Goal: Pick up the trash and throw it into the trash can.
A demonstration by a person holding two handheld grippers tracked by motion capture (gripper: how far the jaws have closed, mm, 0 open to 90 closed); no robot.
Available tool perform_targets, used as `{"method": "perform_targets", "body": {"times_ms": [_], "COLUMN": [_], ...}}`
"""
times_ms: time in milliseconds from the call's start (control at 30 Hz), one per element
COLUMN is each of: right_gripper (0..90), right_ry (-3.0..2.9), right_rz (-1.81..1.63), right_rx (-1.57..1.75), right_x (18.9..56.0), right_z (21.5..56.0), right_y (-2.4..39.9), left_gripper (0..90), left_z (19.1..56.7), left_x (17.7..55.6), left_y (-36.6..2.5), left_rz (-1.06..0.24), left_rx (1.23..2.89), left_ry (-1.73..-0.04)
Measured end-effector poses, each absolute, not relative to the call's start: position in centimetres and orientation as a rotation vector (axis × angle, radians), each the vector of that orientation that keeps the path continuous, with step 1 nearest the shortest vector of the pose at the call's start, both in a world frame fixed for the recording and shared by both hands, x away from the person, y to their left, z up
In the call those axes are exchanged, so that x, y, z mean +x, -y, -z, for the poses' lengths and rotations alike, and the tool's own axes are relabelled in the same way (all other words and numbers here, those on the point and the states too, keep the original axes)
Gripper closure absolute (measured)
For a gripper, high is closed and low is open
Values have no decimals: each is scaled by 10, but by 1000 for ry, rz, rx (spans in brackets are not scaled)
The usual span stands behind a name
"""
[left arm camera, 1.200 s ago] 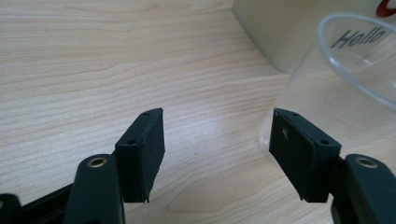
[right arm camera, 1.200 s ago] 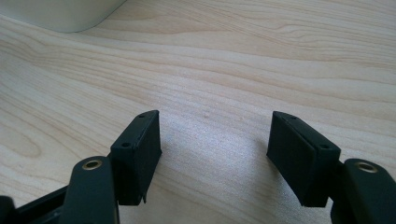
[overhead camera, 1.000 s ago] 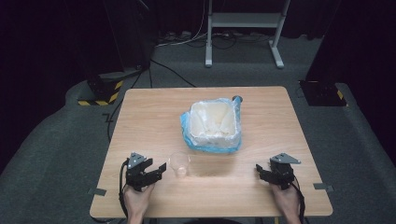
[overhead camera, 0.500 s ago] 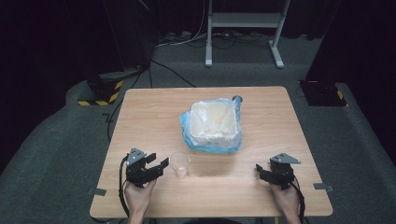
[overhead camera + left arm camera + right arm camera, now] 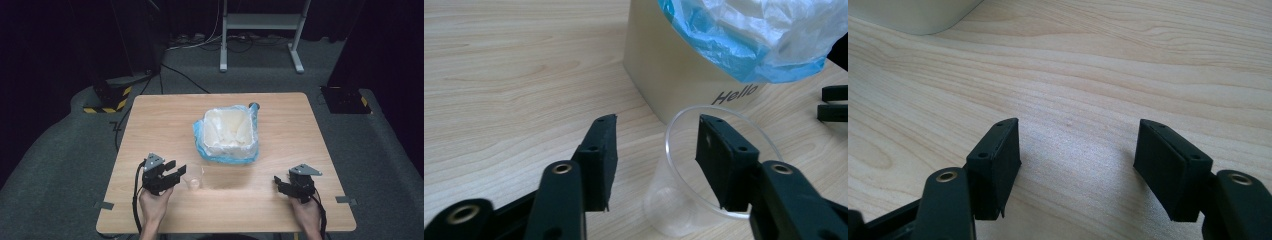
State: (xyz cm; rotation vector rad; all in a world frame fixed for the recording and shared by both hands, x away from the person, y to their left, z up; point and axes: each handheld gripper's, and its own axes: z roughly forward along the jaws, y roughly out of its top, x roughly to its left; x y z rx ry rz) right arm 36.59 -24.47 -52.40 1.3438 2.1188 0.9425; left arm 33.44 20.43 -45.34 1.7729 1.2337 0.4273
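Tools: two; left tool closing astride one clear cup's rim, right tool open; one bin.

My left gripper and right gripper are matte black, each topped by a grey three-cornered plate. Their flat rectangular jaws carry small screws and brass-ringed pivots. Black cables trail beside my bare forearms.
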Motion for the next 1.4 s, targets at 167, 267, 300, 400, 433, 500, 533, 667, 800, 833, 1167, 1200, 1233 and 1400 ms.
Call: {"method": "perform_targets", "body": {"times_ms": [167,267,300,400,433,500,533,667,800,833,1167,1200,1233,1400], "right_gripper": [341,342,342,342,341,341,342,341,342,342,341,342,342,341], "right_ry": [-2119,-2119,-2119,-2118,-2118,-2117,-2117,-2117,-2119,-2119,-2118,-2118,-2117,-2117], "right_rz": [-942,-943,-942,-944,-944,-944,-944,-944,-943,-942,-942,-943,-944,-944], "right_rx": [1344,1344,1344,1346,1346,1348,1348,1348,1344,1344,1347,1346,1348,1348], "right_x": [366,366,366,366,366,366,366,366,366,366,366,366,366,366], "right_z": [524,524,524,524,524,524,524,524,524,524,524,524,524,524], "right_y": [245,245,245,245,245,244,244,244,245,245,245,245,244,244], "left_gripper": [609,654,671,718,732,758,770,814,841,843,851,851,852,854], "left_z": [457,459,459,460,460,461,461,461,460,460,456,455,454,448], "left_x": [340,342,342,342,342,341,341,341,340,340,339,339,339,337], "left_y": [-201,-200,-199,-198,-198,-196,-196,-194,-193,-193,-193,-193,-194,-193], "left_rz": [-423,-420,-420,-429,-432,-441,-442,-455,-460,-461,-461,-457,-459,-455], "left_rx": [1793,1811,1810,1808,1809,1809,1810,1816,1817,1818,1824,1824,1825,1820], "left_ry": [-1229,-1225,-1227,-1214,-1210,-1205,-1203,-1192,-1179,-1177,-1153,-1150,-1146,-1130]}}
